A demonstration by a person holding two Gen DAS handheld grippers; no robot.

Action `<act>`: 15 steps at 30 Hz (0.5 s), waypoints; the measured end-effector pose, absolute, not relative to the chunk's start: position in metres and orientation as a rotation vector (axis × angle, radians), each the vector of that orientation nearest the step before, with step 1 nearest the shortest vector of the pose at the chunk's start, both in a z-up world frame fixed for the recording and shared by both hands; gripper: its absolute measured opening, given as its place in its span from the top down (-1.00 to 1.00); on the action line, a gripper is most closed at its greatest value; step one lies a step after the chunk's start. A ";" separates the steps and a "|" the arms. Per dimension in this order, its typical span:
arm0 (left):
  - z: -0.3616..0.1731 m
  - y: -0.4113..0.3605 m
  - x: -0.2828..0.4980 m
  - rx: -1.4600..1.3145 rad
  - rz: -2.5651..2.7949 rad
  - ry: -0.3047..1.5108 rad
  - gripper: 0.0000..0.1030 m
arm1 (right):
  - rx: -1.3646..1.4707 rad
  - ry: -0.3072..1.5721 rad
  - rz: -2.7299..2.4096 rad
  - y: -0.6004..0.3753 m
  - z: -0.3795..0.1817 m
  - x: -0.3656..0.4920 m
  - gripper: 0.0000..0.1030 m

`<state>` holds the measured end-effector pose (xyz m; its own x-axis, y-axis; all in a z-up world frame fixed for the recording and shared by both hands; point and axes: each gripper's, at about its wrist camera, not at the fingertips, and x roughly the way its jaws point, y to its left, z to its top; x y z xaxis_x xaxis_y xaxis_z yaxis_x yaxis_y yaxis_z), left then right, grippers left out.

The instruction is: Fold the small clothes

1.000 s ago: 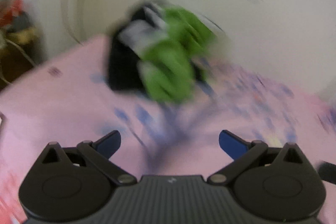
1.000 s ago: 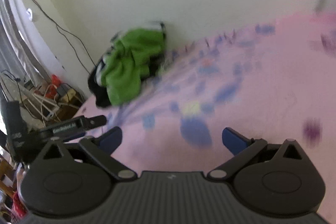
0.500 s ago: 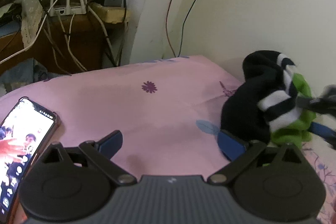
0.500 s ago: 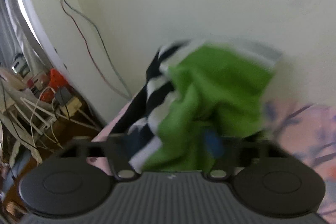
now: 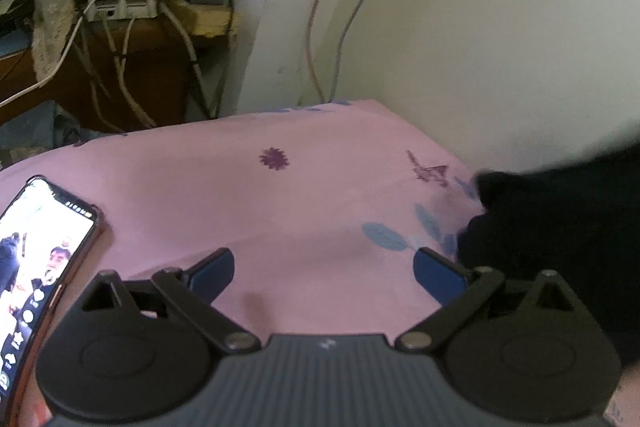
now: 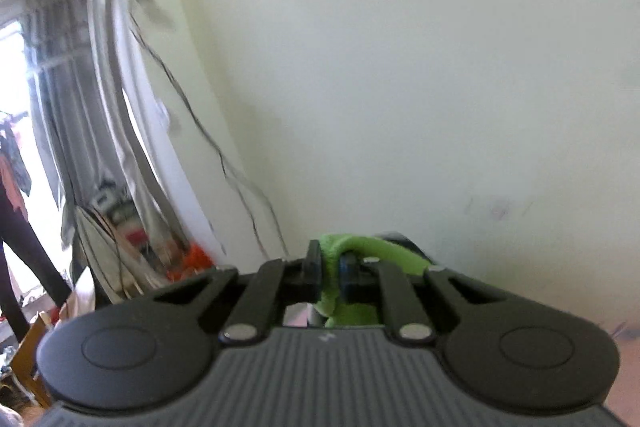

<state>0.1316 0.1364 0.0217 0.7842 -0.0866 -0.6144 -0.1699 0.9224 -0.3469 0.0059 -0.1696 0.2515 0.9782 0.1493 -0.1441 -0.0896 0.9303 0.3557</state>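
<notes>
The right claw [image 6: 330,275] is pinching a bunched fold of the green garment [image 6: 352,311] at lower centre, looks soft, light and floppy, so I'd grab an edge or corner next with the left claw [image 5: 322,267], spread wide over the pink bed sheet [image 5: 280,195].
</notes>
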 end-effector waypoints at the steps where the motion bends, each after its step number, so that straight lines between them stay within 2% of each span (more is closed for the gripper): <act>1: 0.023 0.134 0.130 -0.395 0.019 0.662 -0.93 | 0.333 0.141 0.106 -0.175 0.262 -0.014 0.94; 3: 0.025 0.126 0.126 -0.366 -0.028 0.648 -0.94 | 0.291 0.097 0.054 -0.187 0.276 -0.060 0.94; 6: 0.026 0.111 0.121 -0.326 -0.148 0.649 -0.95 | 0.262 0.130 -0.035 -0.204 0.268 -0.120 0.93; 8: 0.025 0.100 0.118 -0.303 -0.255 0.657 -0.97 | 0.257 0.189 -0.099 -0.216 0.247 -0.161 0.92; 12: 0.024 0.067 0.105 -0.195 -0.458 0.689 -0.99 | 0.234 0.355 -0.190 -0.225 0.176 -0.231 0.79; 14: 0.023 0.050 0.094 -0.145 -0.541 0.711 -0.99 | 0.201 0.449 -0.271 -0.227 0.139 -0.259 0.65; 15: 0.023 0.042 0.088 -0.123 -0.577 0.727 -0.99 | 0.160 0.480 -0.330 -0.228 0.126 -0.270 0.34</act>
